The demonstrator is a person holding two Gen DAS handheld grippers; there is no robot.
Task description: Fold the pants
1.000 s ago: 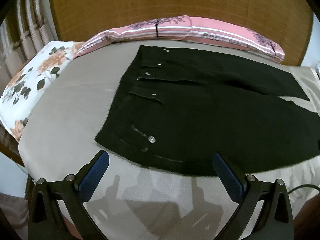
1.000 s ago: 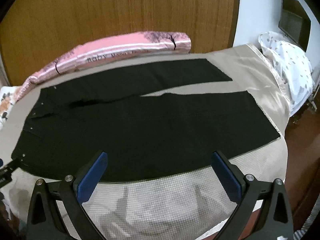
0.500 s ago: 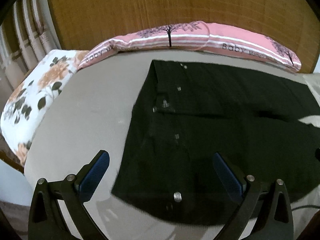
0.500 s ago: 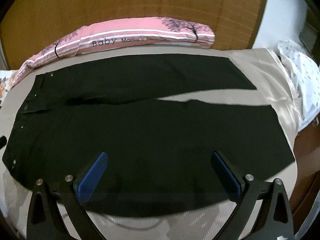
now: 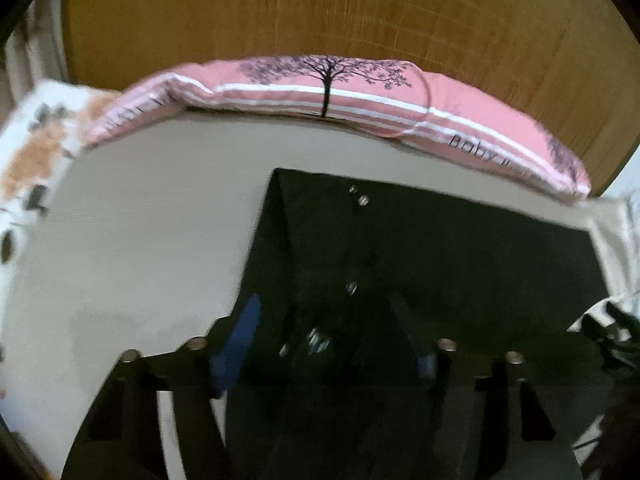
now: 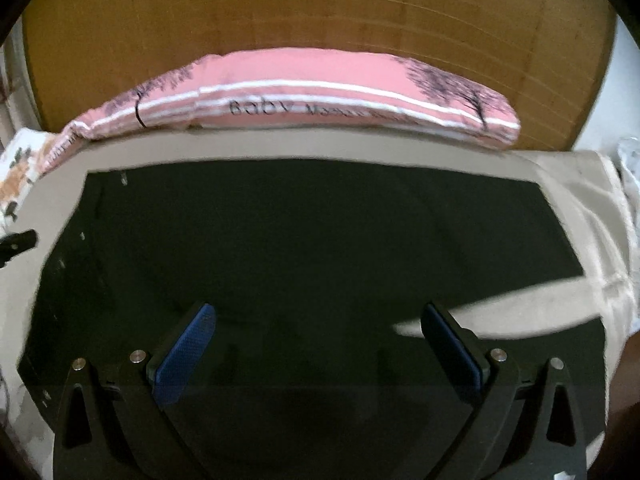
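Black pants (image 6: 304, 248) lie spread flat on the tan sheet of the bed (image 5: 132, 240), waistband toward the bed's left end, legs running toward its right end. The far leg lies along the far edge of the bed, just short of the long pink bolster (image 5: 328, 96) that rests against the wooden headboard (image 5: 320, 12). The near leg covers the near half of the sheet. In the right wrist view a thin wedge of bare sheet (image 6: 520, 312) shows between the two legs near their hems.

Left gripper (image 5: 332, 320): over the waistband end of the pants, near the near edge of the bed. Its jaws have just been closing and now stand partway in. Dark cloth with metal studs (image 5: 352, 288) lies between the fingers. Frame is blurred; cannot tell whether the pads press on the cloth or only frame it. The blue pad of one finger (image 5: 244, 332) is visible at the waistband edge; the other finger is dark against the cloth.

Right gripper (image 6: 320, 320): jaws spread wide, both blue pads clear, hanging over the near leg of the pants. Nothing is pinched between them; black cloth fills the space below.

A floral pillow (image 5: 36, 152) sits at the bed's far left corner, touching the left end of the bolster. White spotted cloth (image 6: 630, 164) shows beyond the bed's right end. Part of the left gripper shows at the left edge of the right wrist view.
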